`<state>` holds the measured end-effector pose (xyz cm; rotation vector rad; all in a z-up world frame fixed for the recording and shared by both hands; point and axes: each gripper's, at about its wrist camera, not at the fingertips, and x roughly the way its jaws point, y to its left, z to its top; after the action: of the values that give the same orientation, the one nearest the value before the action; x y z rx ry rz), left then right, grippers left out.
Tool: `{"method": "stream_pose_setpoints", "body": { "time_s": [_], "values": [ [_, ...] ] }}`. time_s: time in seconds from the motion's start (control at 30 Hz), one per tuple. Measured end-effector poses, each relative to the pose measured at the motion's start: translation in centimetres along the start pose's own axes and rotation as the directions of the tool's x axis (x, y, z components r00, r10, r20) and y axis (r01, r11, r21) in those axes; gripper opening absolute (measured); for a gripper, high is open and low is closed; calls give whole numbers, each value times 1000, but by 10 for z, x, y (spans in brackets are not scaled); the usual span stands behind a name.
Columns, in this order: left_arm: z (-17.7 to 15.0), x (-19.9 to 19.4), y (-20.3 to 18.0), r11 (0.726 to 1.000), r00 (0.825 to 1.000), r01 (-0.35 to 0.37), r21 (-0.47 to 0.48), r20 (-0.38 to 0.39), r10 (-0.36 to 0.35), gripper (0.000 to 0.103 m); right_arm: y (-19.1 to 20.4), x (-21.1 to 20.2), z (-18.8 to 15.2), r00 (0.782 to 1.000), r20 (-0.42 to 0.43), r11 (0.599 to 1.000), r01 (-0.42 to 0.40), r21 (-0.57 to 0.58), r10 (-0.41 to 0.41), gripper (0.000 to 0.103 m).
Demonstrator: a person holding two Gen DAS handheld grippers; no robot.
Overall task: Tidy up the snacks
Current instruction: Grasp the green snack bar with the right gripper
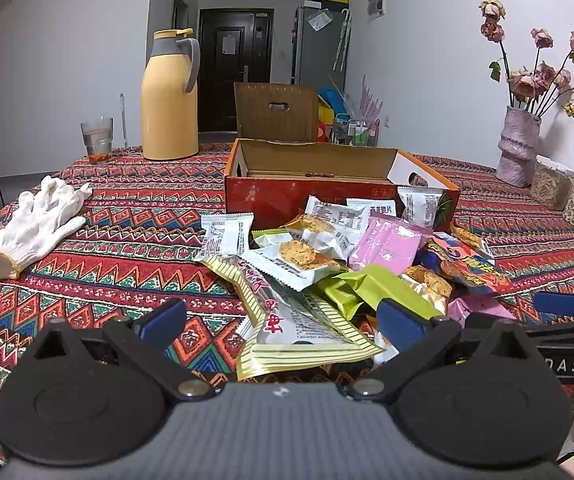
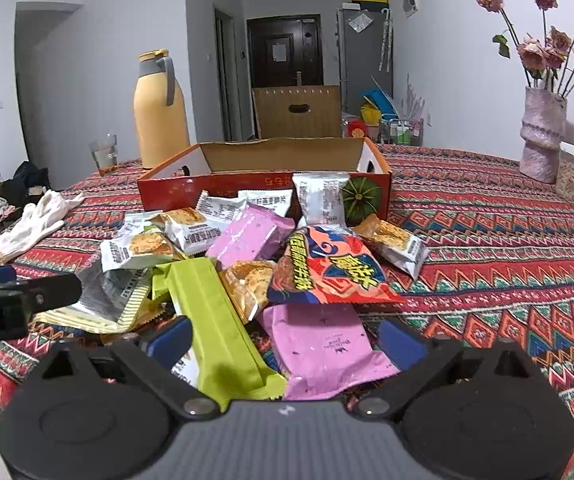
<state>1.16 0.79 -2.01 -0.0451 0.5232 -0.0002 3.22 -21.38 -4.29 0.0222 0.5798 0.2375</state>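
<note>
A heap of snack packets lies on the patterned tablecloth in front of an open red cardboard box (image 1: 307, 196) (image 2: 247, 194), whose inside looks bare. My left gripper (image 1: 283, 320) is open over the near left of the heap, with a cream striped packet (image 1: 287, 320) lying between its fingers, untouched. My right gripper (image 2: 286, 342) is open at the near right of the heap. A green packet (image 2: 215, 320) and a pink packet (image 2: 323, 348) lie between its blue pads, and no squeeze shows. Behind them sits a red-orange bag (image 2: 327, 268). Each gripper's fingertip shows at the edge of the other's view.
A yellow thermos jug (image 1: 169, 100) and a glass (image 1: 97, 140) stand at the back left. A white glove (image 1: 35, 224) lies on the left. A pink vase of dried roses (image 1: 517, 148) and a jar (image 1: 551, 188) stand at the right. The box's brown lid (image 1: 275, 112) rises behind it.
</note>
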Motion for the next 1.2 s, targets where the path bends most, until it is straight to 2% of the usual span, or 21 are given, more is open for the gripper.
{"method": "stream_pose_setpoints", "body": {
  "time_s": [0.17,0.43,0.63,0.97,1.2],
  "values": [
    [1,6,3,1000,1000,-7,-7,-13,7,103,3,11,5,999,-10,999,-48,-20,48,74],
    [1,12,10,1000,999,-18,-23,-28,18,103,22,32,12,986,-71,985,-155,-80,149,48],
    [0,13,15,999,999,-25,-36,-34,24,103,29,50,20,979,-100,978,-186,-92,176,39],
    [0,15,17,999,999,-27,-46,-38,25,103,38,62,22,971,-127,969,-216,-117,201,39],
    [1,13,21,998,999,-31,-55,-36,29,103,37,58,22,973,-111,968,-217,-126,204,32]
  ]
}}
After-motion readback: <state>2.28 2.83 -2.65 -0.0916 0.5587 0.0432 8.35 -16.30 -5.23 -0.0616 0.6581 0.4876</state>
